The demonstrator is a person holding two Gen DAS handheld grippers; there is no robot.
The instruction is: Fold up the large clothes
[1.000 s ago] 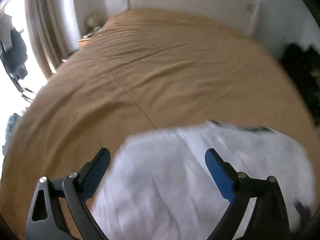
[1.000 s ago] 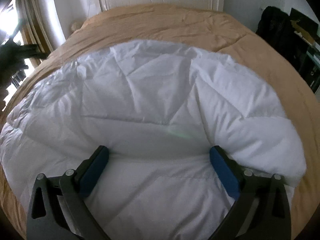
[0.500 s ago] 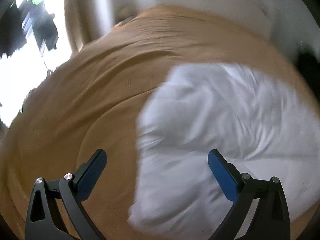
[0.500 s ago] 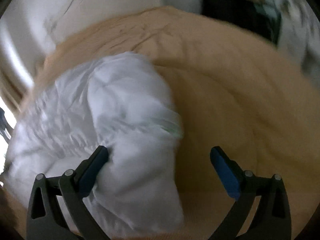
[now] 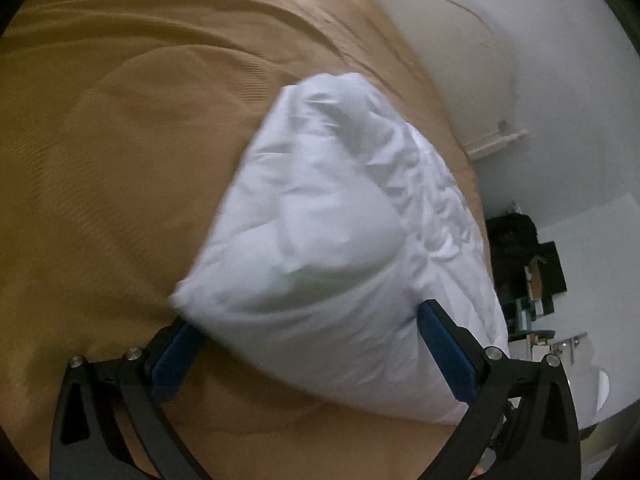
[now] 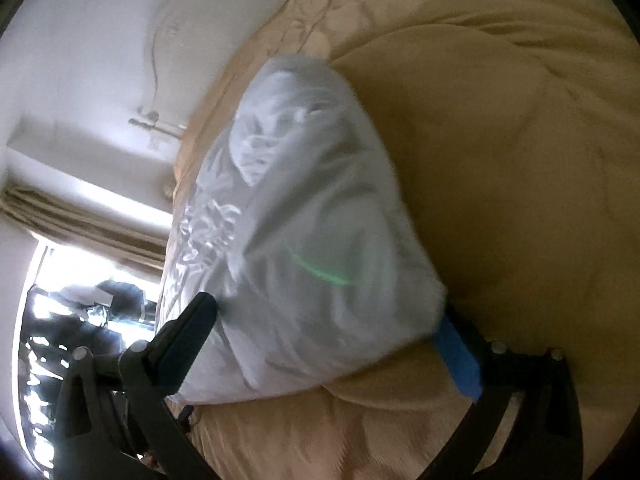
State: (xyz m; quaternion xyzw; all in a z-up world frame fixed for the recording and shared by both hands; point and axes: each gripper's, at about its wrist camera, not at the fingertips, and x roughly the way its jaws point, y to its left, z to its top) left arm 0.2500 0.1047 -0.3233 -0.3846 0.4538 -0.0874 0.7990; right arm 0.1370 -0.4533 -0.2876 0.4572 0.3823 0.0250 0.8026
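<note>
While the folded white duvet (image 5: 340, 216) lies on the tan bed (image 5: 120, 140), its long axis runs away from both grippers; left gripper (image 5: 312, 348) and right gripper (image 6: 328, 340) stand wide apart, straddling its near end, clamping nothing.

The white duvet (image 5: 332, 232), earlier spread wide across the frame, now lies bunched in a narrow mound at frame centre (both views rolled sideways), bare bedspread (image 5: 120, 160) filling the left.
</note>
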